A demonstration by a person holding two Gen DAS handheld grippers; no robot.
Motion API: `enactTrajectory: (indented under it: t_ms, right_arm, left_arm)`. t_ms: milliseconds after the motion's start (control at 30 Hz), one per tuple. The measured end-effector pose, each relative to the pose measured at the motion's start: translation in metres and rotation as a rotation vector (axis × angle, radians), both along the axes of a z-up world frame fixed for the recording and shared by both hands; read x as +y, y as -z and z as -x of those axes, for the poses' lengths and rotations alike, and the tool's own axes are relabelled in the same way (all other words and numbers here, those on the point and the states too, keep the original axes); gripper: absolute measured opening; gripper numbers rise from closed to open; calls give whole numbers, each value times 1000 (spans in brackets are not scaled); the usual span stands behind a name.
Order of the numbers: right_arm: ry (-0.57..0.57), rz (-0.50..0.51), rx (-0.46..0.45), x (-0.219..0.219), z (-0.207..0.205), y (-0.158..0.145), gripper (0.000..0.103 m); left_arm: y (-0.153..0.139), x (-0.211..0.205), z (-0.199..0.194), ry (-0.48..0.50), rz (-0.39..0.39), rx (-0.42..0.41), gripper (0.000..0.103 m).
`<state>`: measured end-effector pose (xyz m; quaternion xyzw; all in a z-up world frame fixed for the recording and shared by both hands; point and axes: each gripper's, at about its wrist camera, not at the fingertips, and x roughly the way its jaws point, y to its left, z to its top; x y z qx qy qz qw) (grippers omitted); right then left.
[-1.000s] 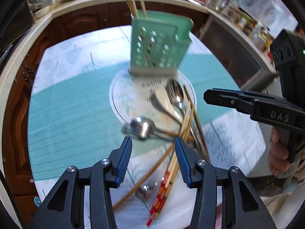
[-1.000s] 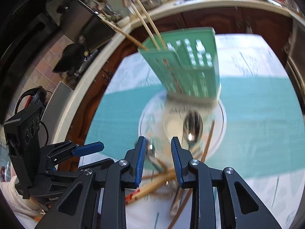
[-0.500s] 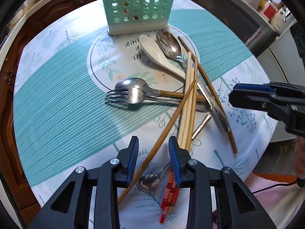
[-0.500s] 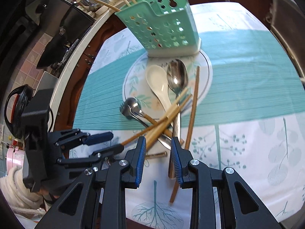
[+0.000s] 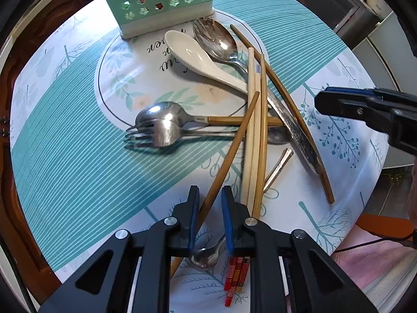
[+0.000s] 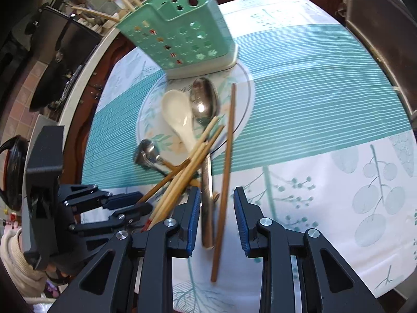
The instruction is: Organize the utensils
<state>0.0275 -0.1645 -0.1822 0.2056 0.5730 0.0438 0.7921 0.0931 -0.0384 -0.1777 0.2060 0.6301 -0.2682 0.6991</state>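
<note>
A green perforated utensil caddy [image 5: 156, 0] stands at the far side of the round table, also in the right wrist view [image 6: 182, 39]. Before it lies a heap: a white ceramic spoon [image 5: 200, 57], a large steel spoon [image 5: 216, 41], a fork on a spoon [image 5: 156, 130], pale chopsticks [image 5: 251, 130] and brown chopsticks. My left gripper [image 5: 209, 208] is low over the table, its jaws narrowed around a brown chopstick [image 5: 229, 151] with a gap still showing. My right gripper [image 6: 217, 208] is open above a dark brown chopstick [image 6: 226, 169] and a steel handle [image 6: 207, 195].
The table has a teal and white patterned cloth [image 5: 65, 143]. A small spoon [image 5: 206, 255] and red-ended chopsticks [image 5: 234, 274] lie under the left gripper. Wooden cabinets and a counter with kitchen items [image 6: 65, 52] curve behind the table.
Both grippers have come down closer to the heap. The left jaws have narrowed around the brown chopstick. The right jaws have opened wider over the dark chopstick.
</note>
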Motion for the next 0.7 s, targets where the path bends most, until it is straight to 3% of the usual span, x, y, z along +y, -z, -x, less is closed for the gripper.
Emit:
enactTrajectory:
  t_ms: [300,533,700]
  right_arm:
    - [-7,73,72,-2,-40,20,18]
    - [-37,90,102,8,-63,33,16]
    - [-80,174,117,23,-75,32,12]
  left_arm:
    - [4,-26,-22,16,-73,50,6]
    - [1,-24,-35,-22,-47,70,4]
    - [-11,-10,-44,-55,-15,64,4]
